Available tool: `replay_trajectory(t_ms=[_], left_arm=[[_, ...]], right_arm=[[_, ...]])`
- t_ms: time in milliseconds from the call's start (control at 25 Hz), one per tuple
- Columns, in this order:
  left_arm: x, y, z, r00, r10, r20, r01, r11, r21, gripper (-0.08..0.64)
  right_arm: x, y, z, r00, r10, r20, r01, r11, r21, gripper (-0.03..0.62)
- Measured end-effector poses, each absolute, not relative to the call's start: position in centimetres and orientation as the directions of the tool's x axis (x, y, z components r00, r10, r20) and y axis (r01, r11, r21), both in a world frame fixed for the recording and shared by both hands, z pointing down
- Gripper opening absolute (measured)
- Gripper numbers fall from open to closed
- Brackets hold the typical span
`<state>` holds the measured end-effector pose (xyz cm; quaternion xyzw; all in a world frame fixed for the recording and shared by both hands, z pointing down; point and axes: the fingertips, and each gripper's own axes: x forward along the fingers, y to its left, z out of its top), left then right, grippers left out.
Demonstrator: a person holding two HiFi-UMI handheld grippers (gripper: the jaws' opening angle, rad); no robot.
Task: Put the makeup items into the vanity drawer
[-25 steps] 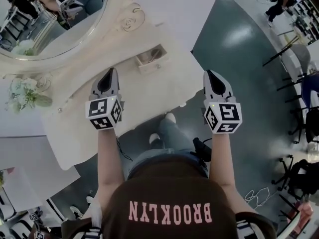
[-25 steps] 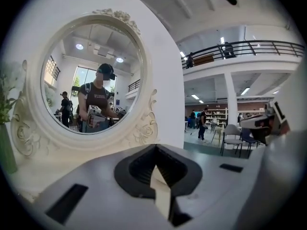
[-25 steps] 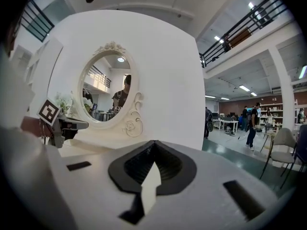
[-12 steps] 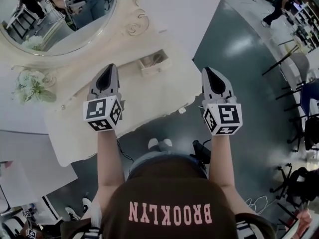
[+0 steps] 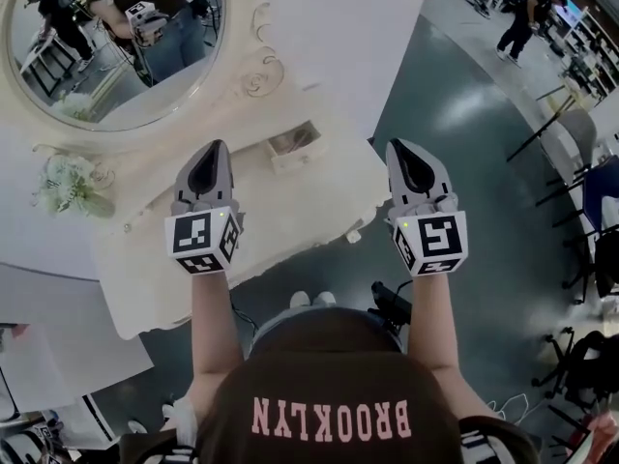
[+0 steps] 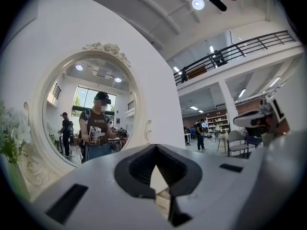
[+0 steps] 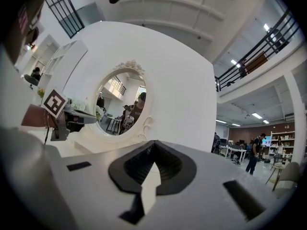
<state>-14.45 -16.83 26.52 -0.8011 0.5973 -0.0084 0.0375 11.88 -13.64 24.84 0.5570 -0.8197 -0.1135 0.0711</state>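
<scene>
The white vanity (image 5: 300, 196) stands below me with its small upper drawer (image 5: 295, 143) pulled open; something pale lies inside, too small to name. My left gripper (image 5: 210, 149) hovers over the vanity top, just left of the drawer, shut and empty. Out past the vanity's right edge, my right gripper (image 5: 403, 147) hangs over the floor, also shut with nothing in it. In the left gripper view the closed jaws (image 6: 155, 150) point level at the round mirror (image 6: 88, 114). The right gripper view shows its closed jaws (image 7: 152, 146) facing the mirror (image 7: 122, 107) and the white wall.
A round mirror (image 5: 116, 46) in a carved frame backs the vanity. A bunch of white flowers (image 5: 73, 184) sits at its left end. Grey floor (image 5: 464, 104) lies to the right, with chairs (image 5: 580, 114) and people further off.
Both grippers have risen, still shut and side by side. The vanity top and the drawer now lie further below them, and more of the mirror shows.
</scene>
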Motion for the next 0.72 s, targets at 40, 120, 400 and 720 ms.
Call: replay_trajectory(t_ms=[40, 120, 400, 720], left_arm=[[-14.36, -16.75, 26.63, 0.288, -0.957, -0.03, -0.956, -0.285, -0.07, 0.005], [-14.23, -16.63, 26.75, 0.29, -0.957, -0.028, -0.955, -0.287, -0.072, 0.005], [-14.18, -16.62, 26.61, 0.286, -0.958, -0.032, -0.956, -0.283, -0.081, 0.005], [-14.12, -16.63, 26.82, 0.287, -0.958, -0.021, -0.955, -0.284, -0.085, 0.005]], right_arm=[[11.81, -13.59, 25.05, -0.37, -0.929, -0.004, -0.895, 0.355, 0.269, -0.011], [11.72, -13.55, 25.3, -0.372, -0.928, 0.001, -0.896, 0.359, 0.261, -0.011], [11.44, -13.82, 25.31, -0.386, -0.922, -0.003, -0.895, 0.374, 0.243, -0.011], [11.02, -13.84, 25.43, -0.417, -0.909, 0.001, -0.889, 0.408, 0.209, -0.011]])
